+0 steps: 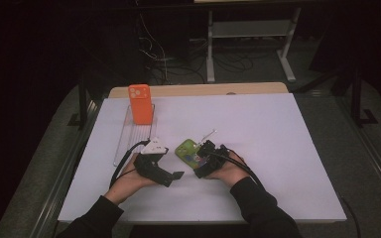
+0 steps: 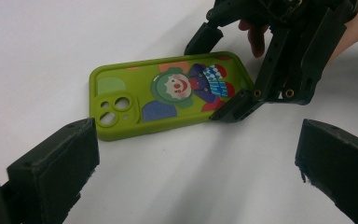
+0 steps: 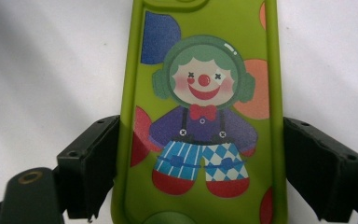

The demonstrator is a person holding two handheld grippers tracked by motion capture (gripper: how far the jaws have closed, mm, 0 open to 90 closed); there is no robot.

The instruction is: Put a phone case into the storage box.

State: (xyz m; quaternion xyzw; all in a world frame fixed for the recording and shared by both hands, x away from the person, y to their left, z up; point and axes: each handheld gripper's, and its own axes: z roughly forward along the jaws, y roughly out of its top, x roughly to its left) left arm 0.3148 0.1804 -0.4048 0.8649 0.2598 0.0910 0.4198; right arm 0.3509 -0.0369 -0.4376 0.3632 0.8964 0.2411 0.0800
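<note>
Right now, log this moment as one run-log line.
right gripper: jaws astride green clown phone case, contact unclear | left gripper: open, empty, short of case | orange phone case: upright in clear rack

A green phone case (image 3: 200, 116) printed with a clown lies flat on the white table (image 1: 278, 148), inner face up, camera cutout at the far end, between the right gripper's jaws.

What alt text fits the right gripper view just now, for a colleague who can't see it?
A green phone case printed with a cartoon clown lies flat on the white table, its lower end between the right gripper's two black jaws. The left jaw sits against the case's edge; the right jaw is at or just off the other edge.
</note>
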